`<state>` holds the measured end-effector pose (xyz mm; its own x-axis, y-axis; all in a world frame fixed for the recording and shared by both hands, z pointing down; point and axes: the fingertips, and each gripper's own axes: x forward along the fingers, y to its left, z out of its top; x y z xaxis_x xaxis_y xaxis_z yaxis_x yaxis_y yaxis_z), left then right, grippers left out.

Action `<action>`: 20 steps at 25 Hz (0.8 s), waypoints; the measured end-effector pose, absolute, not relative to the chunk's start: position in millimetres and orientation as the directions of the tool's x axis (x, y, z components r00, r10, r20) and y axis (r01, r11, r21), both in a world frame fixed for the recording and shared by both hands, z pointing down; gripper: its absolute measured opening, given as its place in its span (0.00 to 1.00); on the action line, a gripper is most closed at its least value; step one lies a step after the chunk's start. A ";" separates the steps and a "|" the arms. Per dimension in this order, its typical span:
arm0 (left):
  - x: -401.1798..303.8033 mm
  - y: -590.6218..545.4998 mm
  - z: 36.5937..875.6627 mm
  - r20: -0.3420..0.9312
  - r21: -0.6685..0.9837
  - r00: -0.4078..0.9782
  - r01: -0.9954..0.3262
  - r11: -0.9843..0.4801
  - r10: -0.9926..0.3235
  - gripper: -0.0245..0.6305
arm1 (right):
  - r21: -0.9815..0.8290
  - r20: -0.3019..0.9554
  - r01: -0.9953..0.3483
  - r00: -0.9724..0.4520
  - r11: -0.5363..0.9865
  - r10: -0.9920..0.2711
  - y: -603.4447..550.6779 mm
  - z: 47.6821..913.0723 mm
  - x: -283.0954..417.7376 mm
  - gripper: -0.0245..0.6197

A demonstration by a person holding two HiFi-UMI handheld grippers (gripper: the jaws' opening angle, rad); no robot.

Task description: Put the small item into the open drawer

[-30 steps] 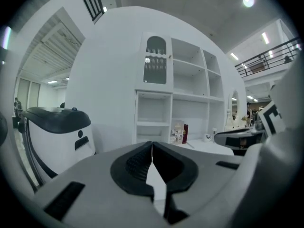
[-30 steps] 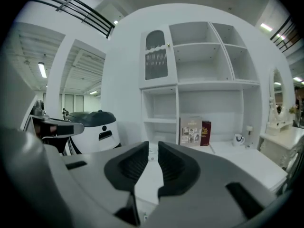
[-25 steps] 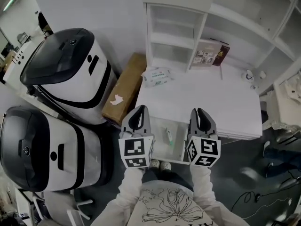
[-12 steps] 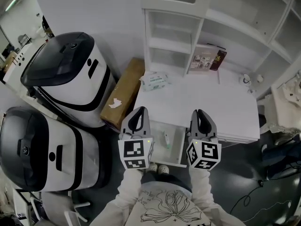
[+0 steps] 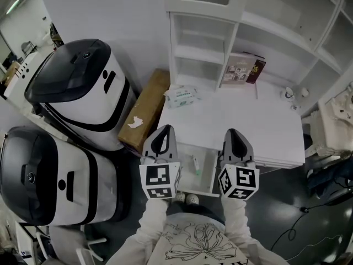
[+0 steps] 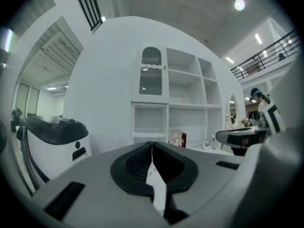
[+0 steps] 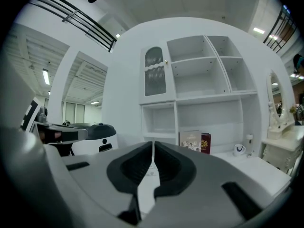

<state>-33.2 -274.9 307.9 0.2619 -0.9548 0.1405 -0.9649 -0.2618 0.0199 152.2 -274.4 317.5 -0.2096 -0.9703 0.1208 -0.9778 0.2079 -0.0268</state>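
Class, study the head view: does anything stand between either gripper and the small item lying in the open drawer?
Nothing visible does. The small item lies uncovered in the open drawer, with the left gripper and right gripper held to either side of it, both shut and empty.

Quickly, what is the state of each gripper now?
Left gripper: closed, holding nothing.
Right gripper: closed, holding nothing.

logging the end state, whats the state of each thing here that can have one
white pull-out drawer: open
small pale stick-shaped item: lying inside the drawer
left gripper: shut, nothing between the jaws
right gripper: shut, nothing between the jaws
glass-fronted white cabinet door: shut
pair of books, one pale, one dark red: standing upright
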 end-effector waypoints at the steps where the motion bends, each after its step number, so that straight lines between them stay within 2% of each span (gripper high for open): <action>1: -33.1 -274.7 307.6 0.140 0.020 0.263 -0.965 -0.263 -0.955 0.05 | -0.026 0.120 -0.978 -0.208 0.206 -0.971 -274.2 317.4 152.1 0.06; 20: -36.0 -268.4 302.4 0.127 0.016 0.269 -0.963 -0.269 -0.955 0.05 | -0.027 0.121 -0.980 -0.201 0.199 -0.972 -268.0 318.0 150.4 0.06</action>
